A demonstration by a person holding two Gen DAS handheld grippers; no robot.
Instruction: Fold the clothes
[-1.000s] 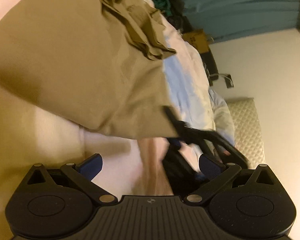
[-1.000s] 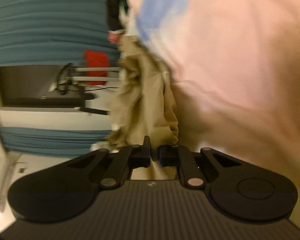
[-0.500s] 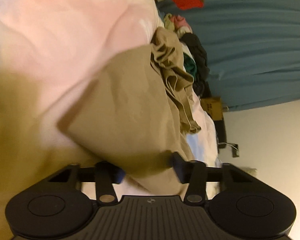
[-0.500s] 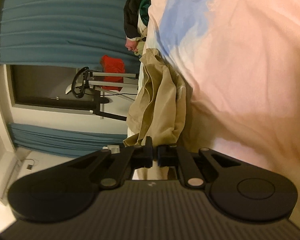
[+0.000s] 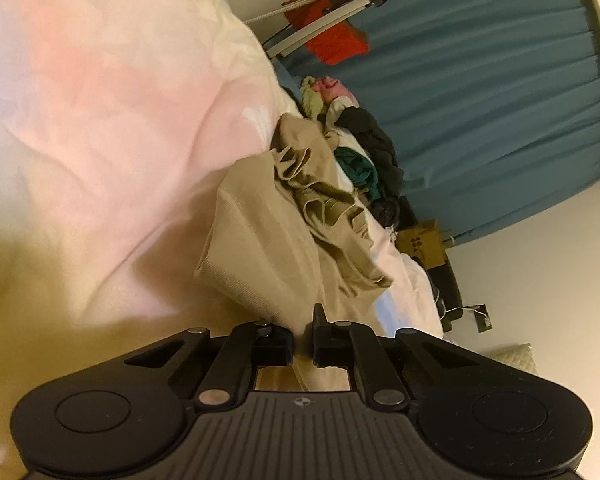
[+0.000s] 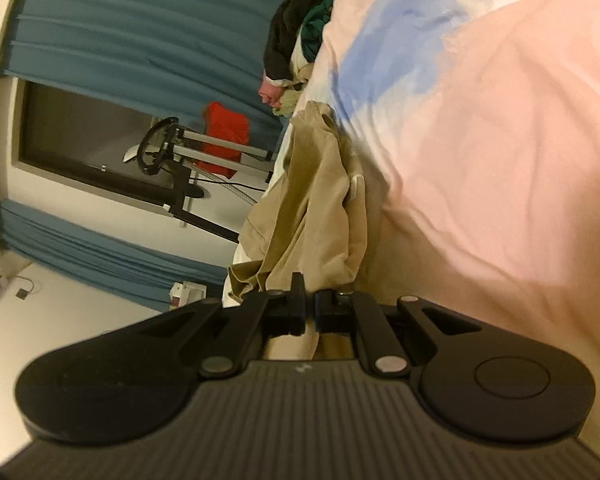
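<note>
A tan garment lies crumpled on a pink and white bedspread. My left gripper is shut on the near edge of the tan garment, with cloth pinched between its jaws. In the right wrist view the same tan garment hangs in folds against the bedspread. My right gripper is shut on another edge of it. Both grippers hold the garment close to their cameras.
A pile of other clothes, black, green and pink, lies at the far end of the bed. Behind it are blue curtains, a metal rack with a red item, and a cardboard box.
My left gripper has closed from wide open onto the tan garment's edge. The garment now lies farther from the left camera. My right gripper stayed shut on the garment.
</note>
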